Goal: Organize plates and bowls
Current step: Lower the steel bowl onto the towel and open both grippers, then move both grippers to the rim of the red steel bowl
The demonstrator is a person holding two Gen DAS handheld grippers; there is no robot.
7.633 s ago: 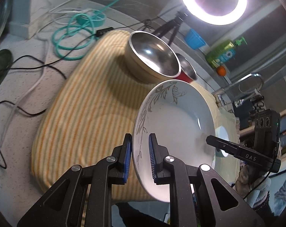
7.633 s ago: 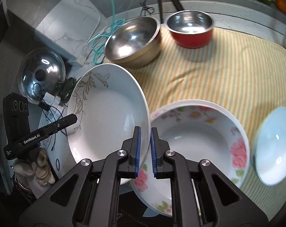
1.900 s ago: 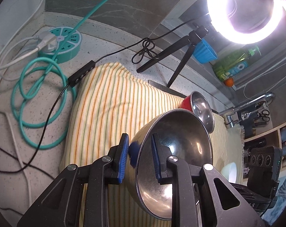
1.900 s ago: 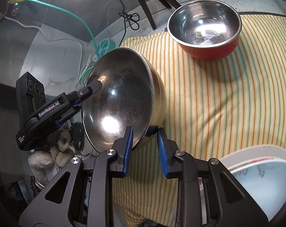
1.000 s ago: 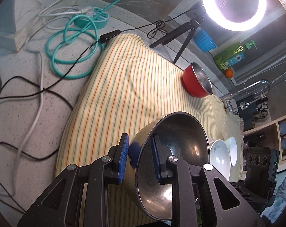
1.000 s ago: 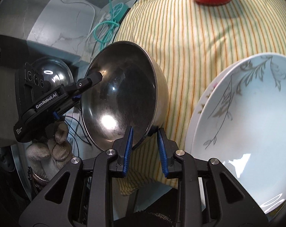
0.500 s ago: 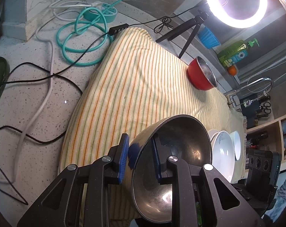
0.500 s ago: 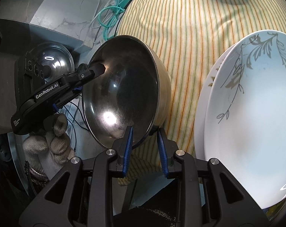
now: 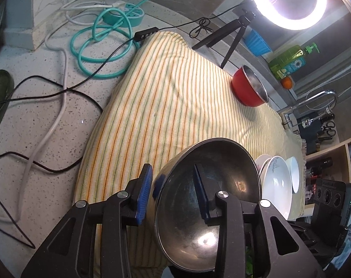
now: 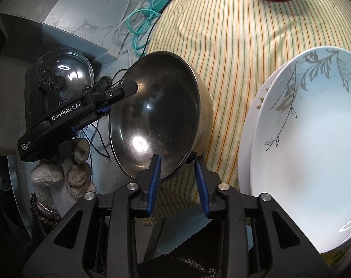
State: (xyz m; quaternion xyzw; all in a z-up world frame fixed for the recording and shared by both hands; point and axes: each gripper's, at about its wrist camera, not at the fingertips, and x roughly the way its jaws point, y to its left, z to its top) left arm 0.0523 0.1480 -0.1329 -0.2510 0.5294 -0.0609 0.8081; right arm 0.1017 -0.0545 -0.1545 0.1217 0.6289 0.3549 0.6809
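A large steel bowl (image 9: pixel 208 199) sits tilted at the near left corner of the striped cloth (image 9: pixel 175 97); it also shows in the right wrist view (image 10: pixel 157 115). My left gripper (image 9: pixel 173 194) is open, its jaws standing wide either side of the bowl's rim. My right gripper (image 10: pixel 177 183) is open too, its jaws straddling the bowl's near rim. A white leaf-pattern plate (image 10: pixel 310 143) lies stacked on another plate to the right. A red bowl (image 9: pixel 248 90) stands at the cloth's far side.
A ring light on a tripod (image 9: pixel 289 0), a blue cup (image 9: pixel 256 42) and a green bottle (image 9: pixel 289 61) stand at the back. Teal cable and power strip (image 9: pixel 106 44) lie far left. A small white bowl (image 9: pixel 293 173) sits right. A steel lid (image 10: pixel 66 69) lies left.
Both grippers have opened and let go of the steel bowl's rim. The bowl now rests near the cloth's near left corner beside the stacked plates.
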